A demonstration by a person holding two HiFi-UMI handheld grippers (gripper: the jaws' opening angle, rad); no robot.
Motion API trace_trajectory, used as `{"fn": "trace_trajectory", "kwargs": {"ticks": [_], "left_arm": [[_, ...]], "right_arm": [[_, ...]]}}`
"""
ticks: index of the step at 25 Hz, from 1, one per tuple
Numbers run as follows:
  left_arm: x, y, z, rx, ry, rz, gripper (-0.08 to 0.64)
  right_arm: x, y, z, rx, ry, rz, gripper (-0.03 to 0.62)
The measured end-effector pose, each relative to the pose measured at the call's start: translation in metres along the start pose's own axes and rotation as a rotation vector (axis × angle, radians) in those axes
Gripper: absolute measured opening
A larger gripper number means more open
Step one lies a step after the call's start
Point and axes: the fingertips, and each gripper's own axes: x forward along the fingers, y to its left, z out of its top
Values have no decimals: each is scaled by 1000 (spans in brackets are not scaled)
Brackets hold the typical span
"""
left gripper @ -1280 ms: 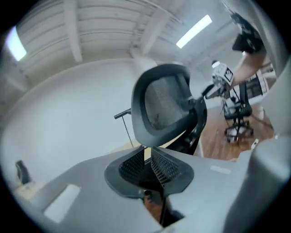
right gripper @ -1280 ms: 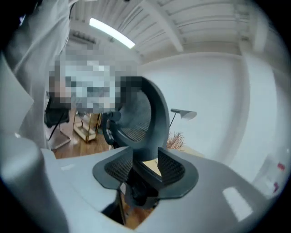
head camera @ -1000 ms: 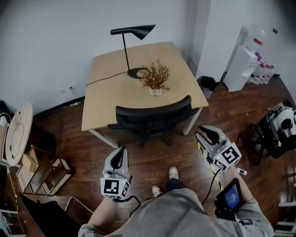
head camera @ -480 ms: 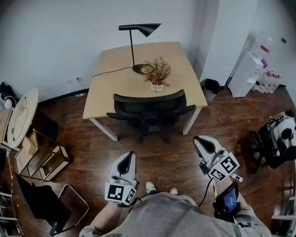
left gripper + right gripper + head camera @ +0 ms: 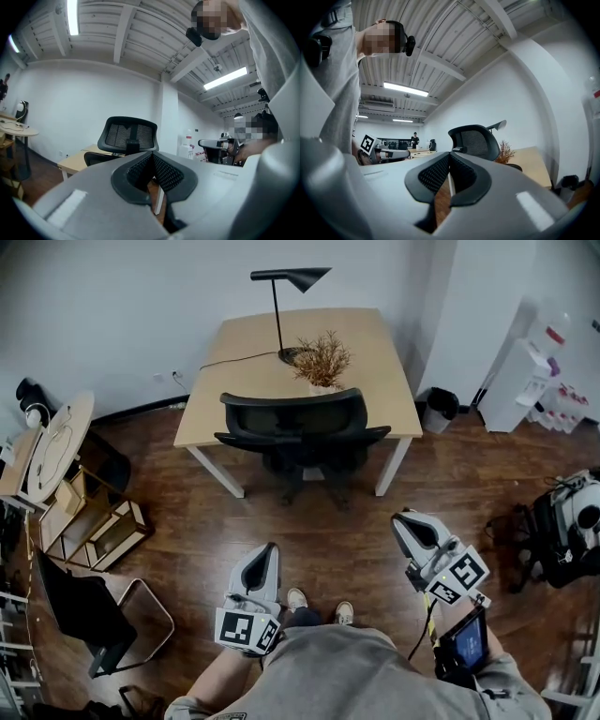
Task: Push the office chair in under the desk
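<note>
black mesh backs the office chair (image 5: 295, 426), which stands at the near edge of the pale wooden counter (image 5: 239, 352), between the counter's white legs, with its backrest turned toward the person. in the head view the backrest overlaps the counter's edge; how far the seat reaches under the top cannot be told. the chair's base rests on the dark wood floor (image 5: 328, 531).

on the counter stand a black lamp (image 5: 292, 277) and a dried plant (image 5: 324, 357) just beside the lamp's foot, both behind the chair.

the left tool (image 5: 269, 552) is held low at the left, pointing toward the chair and well apart from it, with bare floor between. in the left gripper view its jaws are clenched together, with nothing between them, and the chair's backrest shows beyond them. the right tool (image 5: 405, 520) is held at the right, also well short of the chair. its jaws have just been closing and now meet, holding nothing; in the right gripper view the chair and lamp show past them.

the person's shoes (image 5: 298, 598) stand on the floor between the two tools. a dark bin (image 5: 439, 409) sits by the counter's right side, and a round side table (image 5: 58, 442) stands at the far left.
</note>
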Motion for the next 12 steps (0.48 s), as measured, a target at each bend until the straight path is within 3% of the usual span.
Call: {"fn": "trace_trajectory", "kwargs": {"ticks": [12], "left_arm": [[-8,5,6,10,-2,-52,0]], "right_arm": [[1,36,1,-47,27,17,6]]}}
